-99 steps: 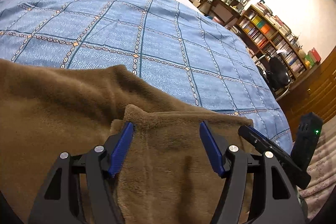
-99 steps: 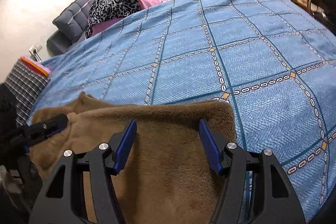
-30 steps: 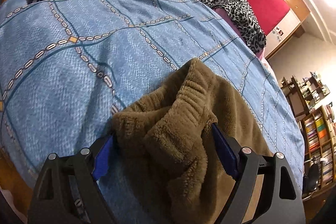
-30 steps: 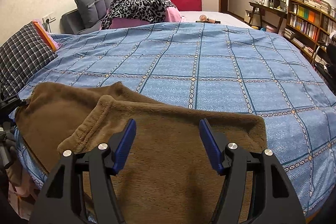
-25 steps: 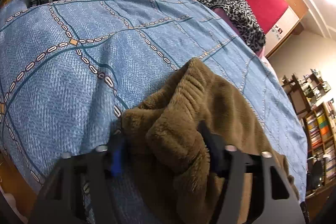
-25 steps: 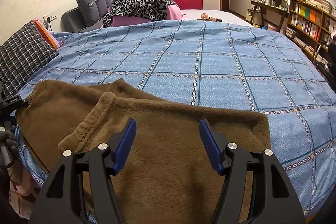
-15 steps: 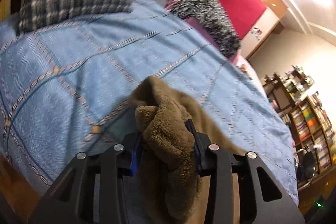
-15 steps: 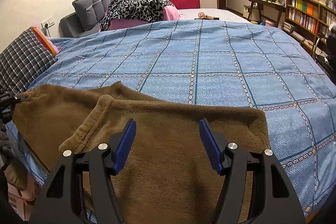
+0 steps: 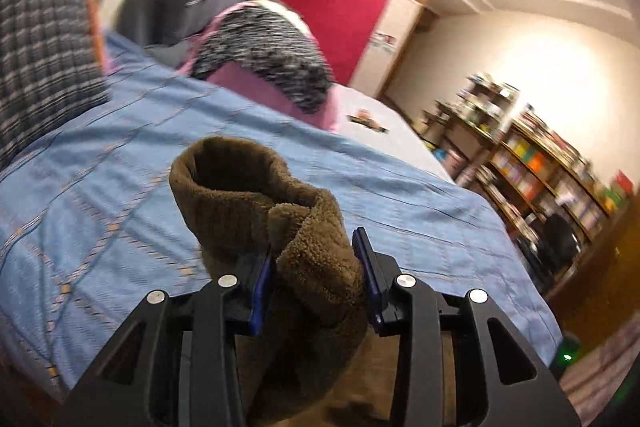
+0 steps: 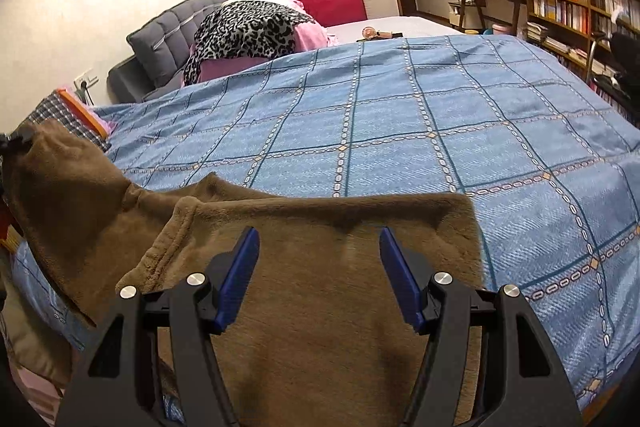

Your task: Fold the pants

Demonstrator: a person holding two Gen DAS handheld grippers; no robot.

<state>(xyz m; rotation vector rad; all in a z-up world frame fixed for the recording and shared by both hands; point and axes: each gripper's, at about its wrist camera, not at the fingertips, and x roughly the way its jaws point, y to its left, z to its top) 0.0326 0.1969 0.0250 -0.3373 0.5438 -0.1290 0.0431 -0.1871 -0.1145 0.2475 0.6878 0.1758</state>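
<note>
Pants (image 9: 296,227) bunch lifted off the bedspread (image 9: 120,155), pinched in the left gripper (image 9: 316,279). The right gripper (image 10: 318,267), jaws spread, hovers over the flat leg (image 10: 328,307). Carrying the bunch toward 3 o'clock, low and level, should lay a clean fold.

Left hand-held gripper (image 9: 316,275): jaws drawn close together, blue pads (image 9: 262,281) pressed into a bunched fold of brown fabric, raised and pointing forward; frame is motion-blurred, so the tilt is uncertain. Right hand-held gripper (image 10: 318,275): jaws spread wide, pads (image 10: 238,277) gripping nothing, held low and level; whether the tips touch the fabric beneath cannot be told.
</note>
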